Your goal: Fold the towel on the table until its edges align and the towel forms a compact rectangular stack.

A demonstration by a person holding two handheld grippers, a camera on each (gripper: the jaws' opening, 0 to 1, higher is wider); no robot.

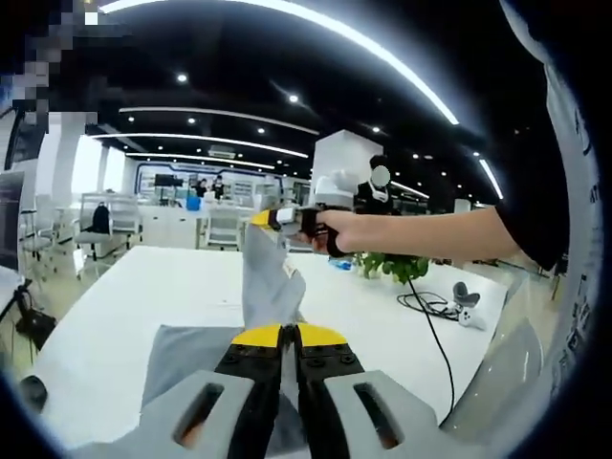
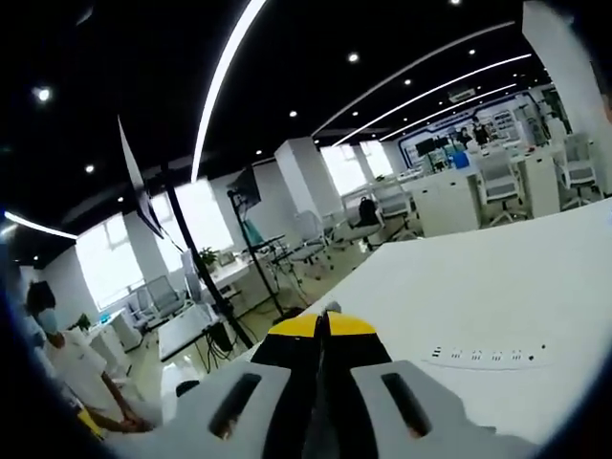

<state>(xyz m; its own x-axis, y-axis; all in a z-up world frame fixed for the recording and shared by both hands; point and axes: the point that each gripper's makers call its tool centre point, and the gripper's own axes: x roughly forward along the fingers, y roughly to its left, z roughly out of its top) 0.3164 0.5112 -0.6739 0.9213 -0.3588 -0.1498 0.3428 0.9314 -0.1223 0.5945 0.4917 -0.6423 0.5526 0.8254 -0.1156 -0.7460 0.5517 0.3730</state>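
Both grippers are closed, as far as we can judge. Our left gripper (image 1: 289, 335) has its yellow-tipped jaws pressed together on the grey towel (image 1: 271, 287), whose cloth rises from between the tips. Our right gripper (image 1: 287, 220) shows in the left gripper view, held out in a hand (image 1: 330, 231) at the far side of the table (image 1: 143, 287), with the towel's upper end pinched at its tip. So the towel hangs stretched between the two grips, its lower part spread on the white table just beside our left jaws. We take it that one edge is lifted like this so it can be carried over and laid on the opposite edge; keeping both ends pinched stops the cloth from sagging or twisting.

From the left gripper view we get the towel itself, a black cable (image 1: 432, 335) trailing across the table on the right, and a green plant (image 1: 394, 266) further off.

From the right gripper view we get its own gripper (image 2: 323, 330) with jaws drawn shut, a sliver of cloth seemingly at the tips, though we cannot be sure. Beyond lie bare table (image 2: 497, 287), a white power strip (image 2: 488, 355), office chairs and a person (image 2: 72, 368) on the left.
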